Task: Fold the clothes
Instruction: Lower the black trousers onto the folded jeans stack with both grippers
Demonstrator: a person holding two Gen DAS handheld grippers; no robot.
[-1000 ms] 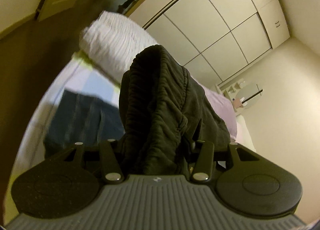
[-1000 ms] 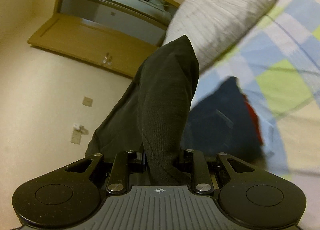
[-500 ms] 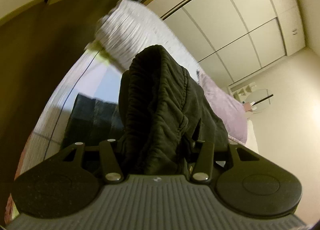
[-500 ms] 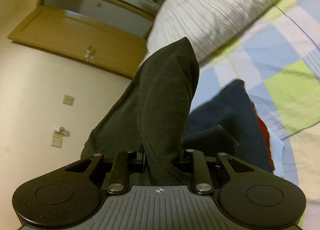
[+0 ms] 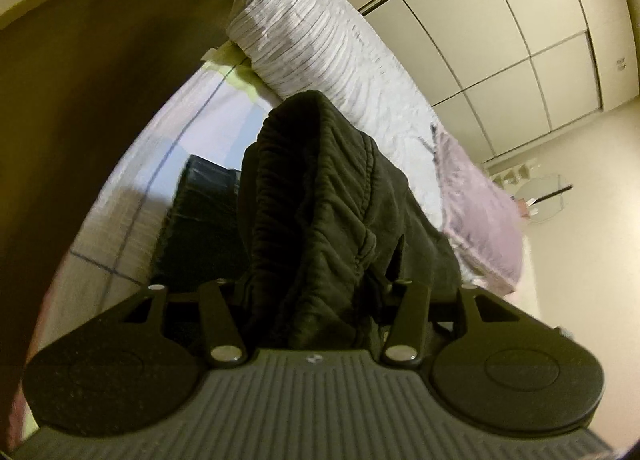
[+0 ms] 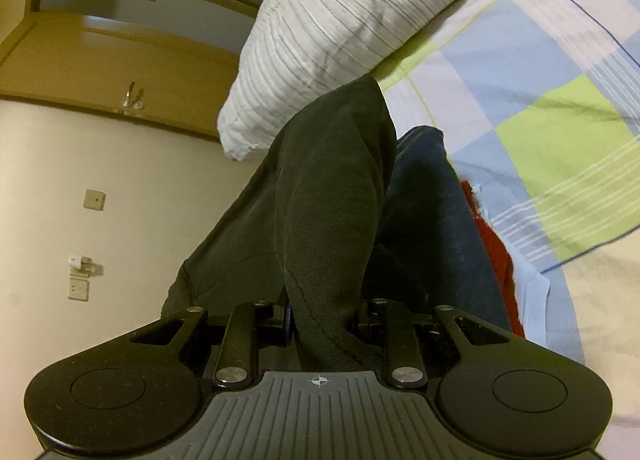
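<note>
Black garment (image 5: 320, 212), thick and bunched with a gathered waistband, fills the left gripper's (image 5: 316, 296) opening jaws; right gripper's (image 6: 324, 320) jaws pinch its smooth fold.

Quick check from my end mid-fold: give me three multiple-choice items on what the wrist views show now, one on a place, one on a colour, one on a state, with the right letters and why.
1. Where does the striped pillow lie?
A. on the checked bedsheet
B. on the floor
C. inside the wardrobe

2. What colour is the garment in the right tool?
A. white
B. black
C. yellow

3. What is between the fingers of the left tool?
A. nothing
B. the pillow
C. a bunched black garment

Answers:
1. A, the pillow rests at the sheet's edge in the right wrist view.
2. B, black cloth rises from between that tool's fingers.
3. C, gathered black fabric fills the gap, though the jaws are opening.
</note>
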